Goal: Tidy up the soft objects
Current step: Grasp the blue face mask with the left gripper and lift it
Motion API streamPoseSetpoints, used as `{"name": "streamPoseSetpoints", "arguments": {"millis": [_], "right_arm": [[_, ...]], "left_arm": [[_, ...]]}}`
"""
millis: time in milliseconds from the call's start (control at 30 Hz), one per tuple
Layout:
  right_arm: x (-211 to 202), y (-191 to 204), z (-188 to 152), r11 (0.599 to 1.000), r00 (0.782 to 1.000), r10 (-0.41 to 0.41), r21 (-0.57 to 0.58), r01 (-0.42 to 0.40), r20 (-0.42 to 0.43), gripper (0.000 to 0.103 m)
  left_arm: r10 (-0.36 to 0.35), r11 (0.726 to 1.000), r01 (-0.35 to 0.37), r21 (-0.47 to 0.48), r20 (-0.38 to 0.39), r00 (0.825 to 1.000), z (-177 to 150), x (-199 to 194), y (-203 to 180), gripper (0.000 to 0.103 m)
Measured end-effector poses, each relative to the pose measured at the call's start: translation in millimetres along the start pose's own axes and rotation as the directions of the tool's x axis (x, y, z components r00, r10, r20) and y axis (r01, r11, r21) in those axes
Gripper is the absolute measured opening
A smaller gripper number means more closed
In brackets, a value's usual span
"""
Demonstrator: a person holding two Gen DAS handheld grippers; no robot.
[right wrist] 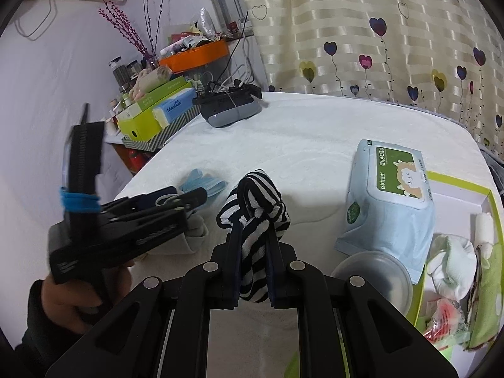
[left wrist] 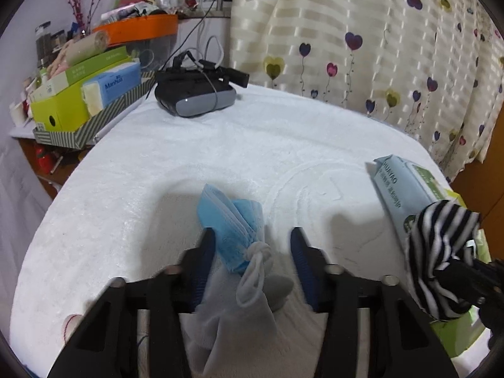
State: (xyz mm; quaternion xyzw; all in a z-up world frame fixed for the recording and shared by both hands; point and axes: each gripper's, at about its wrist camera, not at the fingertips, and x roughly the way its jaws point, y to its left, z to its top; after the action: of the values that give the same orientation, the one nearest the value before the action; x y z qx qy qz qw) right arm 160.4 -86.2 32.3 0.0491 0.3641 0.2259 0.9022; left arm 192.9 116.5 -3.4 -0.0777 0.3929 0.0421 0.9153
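Striped sock [right wrist: 252, 217] clamped in right gripper [right wrist: 253, 239]; left gripper [left wrist: 252, 242] apart, straddling masks [left wrist: 226, 220].

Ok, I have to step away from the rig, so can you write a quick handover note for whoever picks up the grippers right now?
Left gripper: open, straddling the blue face mask bundle and the grey sock on the white cloth; neither is gripped.
Right gripper: shut on the striped fabric bundle, held above the table.
The wet wipes pack lies beside the green-rimmed box.
Done: a white sock and other soft items are in the box.
Left: probably box the striped bundle, then the mask and grey sock.
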Motion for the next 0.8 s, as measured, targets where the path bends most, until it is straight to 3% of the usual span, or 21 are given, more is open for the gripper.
{"name": "streamPoseSetpoints", "arguments": {"millis": [33, 133, 433, 800], "right_arm": [[-0.7, -1.4, 0.0, 1.0, 1.0, -0.001, 0.0, 0.001, 0.006, 0.013], [-2.0, -3.7, 0.2, 1.0, 1.0, 0.004, 0.001, -0.004, 0.011, 0.013], [-20.5, -1.7, -5.4, 0.999, 0.998, 0.031, -0.009, -0.031, 0.048, 0.013], [-61.9, 8.0, -20.4, 0.998, 0.993, 0.057, -0.046, -0.052, 0.107, 0.013]], "left_arm": [[0.011, 1.0, -0.011, 0.004, -0.007, 1.0, 0.1, 1.8, -0.3, 0.021], [0.007, 1.0, -0.007, -0.001, 0.006, 1.0, -0.8, -2.0, 0.8, 0.014], [-0.049, 0.998, 0.053, -0.033, 0.113, 0.992, -9.9, -55.2, -0.7, 0.012], [-0.135, 0.989, 0.145, -0.031, 0.214, 0.968, -43.9, -129.3, -18.9, 0.012]]}}
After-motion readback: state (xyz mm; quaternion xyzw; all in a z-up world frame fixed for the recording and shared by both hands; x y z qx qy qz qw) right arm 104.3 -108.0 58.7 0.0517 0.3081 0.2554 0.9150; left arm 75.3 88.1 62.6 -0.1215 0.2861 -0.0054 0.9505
